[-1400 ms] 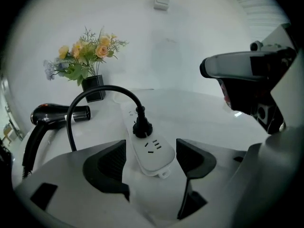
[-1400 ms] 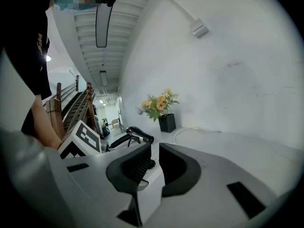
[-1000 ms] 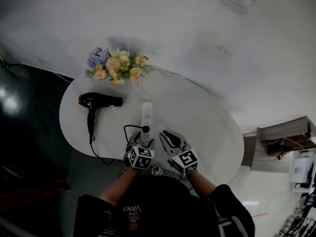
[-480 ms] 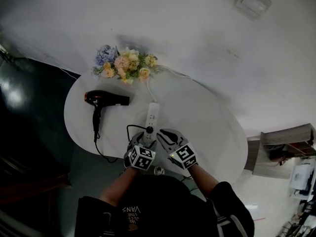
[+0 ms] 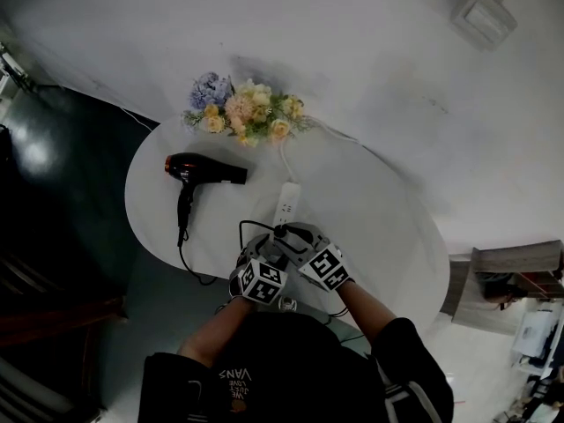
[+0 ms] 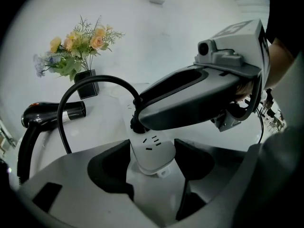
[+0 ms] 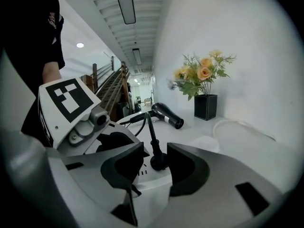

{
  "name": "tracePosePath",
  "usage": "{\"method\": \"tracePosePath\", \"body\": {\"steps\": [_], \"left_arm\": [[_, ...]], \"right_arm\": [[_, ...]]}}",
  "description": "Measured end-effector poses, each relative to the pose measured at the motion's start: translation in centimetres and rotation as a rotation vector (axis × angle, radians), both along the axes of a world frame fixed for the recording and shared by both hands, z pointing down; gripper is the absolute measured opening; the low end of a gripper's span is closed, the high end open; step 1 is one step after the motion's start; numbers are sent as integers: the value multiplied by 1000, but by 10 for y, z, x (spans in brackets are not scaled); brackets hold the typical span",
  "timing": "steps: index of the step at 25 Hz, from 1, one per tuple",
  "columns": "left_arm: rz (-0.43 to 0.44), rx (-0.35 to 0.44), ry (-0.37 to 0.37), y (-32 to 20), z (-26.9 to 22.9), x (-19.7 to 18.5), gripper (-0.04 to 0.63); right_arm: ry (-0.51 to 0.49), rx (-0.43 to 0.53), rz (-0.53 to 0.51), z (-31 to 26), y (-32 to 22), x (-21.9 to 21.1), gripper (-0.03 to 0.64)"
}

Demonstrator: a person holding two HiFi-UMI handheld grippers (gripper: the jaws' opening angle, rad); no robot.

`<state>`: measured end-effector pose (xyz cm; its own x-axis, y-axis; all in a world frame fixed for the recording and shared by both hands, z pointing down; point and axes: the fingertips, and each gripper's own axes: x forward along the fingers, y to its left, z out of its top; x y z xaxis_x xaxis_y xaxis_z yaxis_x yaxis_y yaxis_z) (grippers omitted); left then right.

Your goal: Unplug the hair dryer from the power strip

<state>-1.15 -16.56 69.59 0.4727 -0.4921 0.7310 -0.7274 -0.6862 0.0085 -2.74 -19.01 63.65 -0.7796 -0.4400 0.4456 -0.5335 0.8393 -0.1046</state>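
While the left hand-held gripper (image 6: pixel 152 146) clamps the near end of the white power strip (image 5: pixel 287 201), apparently to keep it pinned to the round tabletop (image 5: pixel 370 210), the right hand-held gripper (image 7: pixel 155 148) comes in from the strip's right. Its jaws stand either side of the black plug (image 7: pixel 159 161), which sits in the strip just past the empty end socket. A sliver of white shows on one side, so they are not yet closed on it. The split of work looks deliberate: one tool anchors the strip so that a pull would lift the plug alone. The hair dryer (image 5: pixel 204 168) lies on its side well left of the strip. Its black cable (image 6: pixel 64 113) arches up from the plug, and a pot of flowers (image 5: pixel 247 113) stands beyond the strip's far end.
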Motion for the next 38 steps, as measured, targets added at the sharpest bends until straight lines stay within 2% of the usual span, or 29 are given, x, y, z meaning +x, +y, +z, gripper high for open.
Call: {"method": "tracePosePath", "body": {"steps": [6,8,9,14,22,29,38], "left_arm": [[-1,3,3,-1,0,-1,316],[0,2,3,-1,1,-2,315],[1,2,4,-1,1,-2,314],[4,3,12,-1,1,-4,313],[14,0,23,0,1,-4,313],[16,-4,25,-1,2,-5,313],[27,-2,11,0,2,-5,313]], "right_arm": [[37,9,-25,11,-7,-5,137],[57,25,-34,13,-9,-5,118],[65,33,-43,13,-9,-6,87],[81,29,-105,14,-10,-7,75],[29,-33,-106,13,-12,-7,72],[25,21,-121,-2,-15,-10,71],[8,6,-100,-6,-8,-2,71]]}}
